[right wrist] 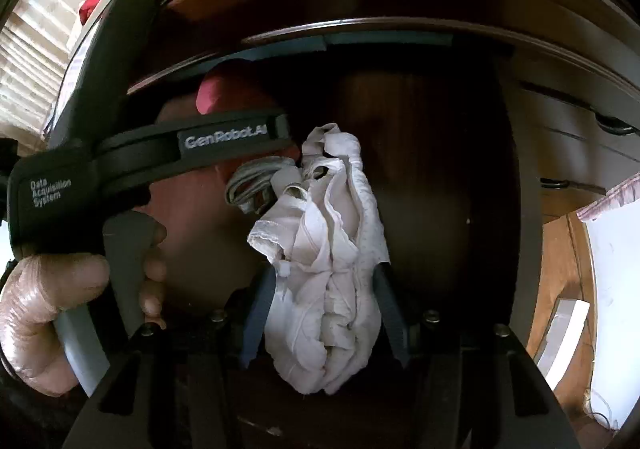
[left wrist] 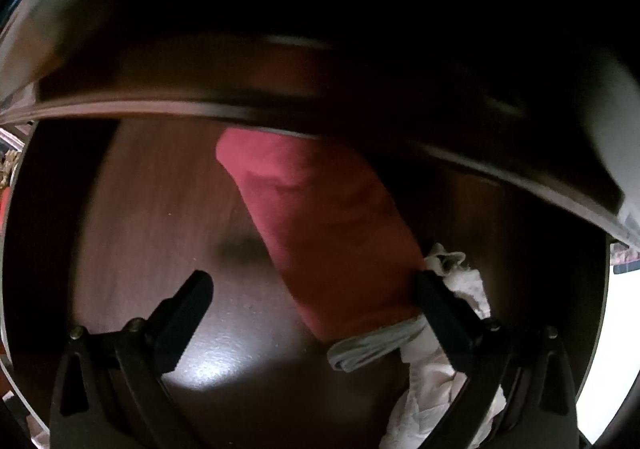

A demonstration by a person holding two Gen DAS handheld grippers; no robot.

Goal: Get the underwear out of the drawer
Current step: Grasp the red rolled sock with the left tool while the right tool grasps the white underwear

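Observation:
A crumpled white underwear bundle (right wrist: 332,249) lies on the dark wooden drawer bottom (right wrist: 440,169). It fills the gap between the parted fingers of my right gripper (right wrist: 326,277), and a fold drapes over the right fingertip. A folded red garment (left wrist: 320,217) with a grey waistband (left wrist: 372,345) lies beside it. My left gripper (left wrist: 312,281) stands wide open over the red garment. Its right finger (left wrist: 440,305) touches the seam between the red garment and the white underwear (left wrist: 440,389). In the right wrist view, a hand (right wrist: 40,309) holds the left gripper's body (right wrist: 188,145).
The cabinet's wooden rail (left wrist: 200,105) overhangs the back of the drawer, dark above it. The bare drawer floor (left wrist: 160,209) lies left of the red garment. Right of the drawer are other drawer fronts with handles (right wrist: 560,181), a wooden floor (right wrist: 560,269) and a white box (right wrist: 564,329).

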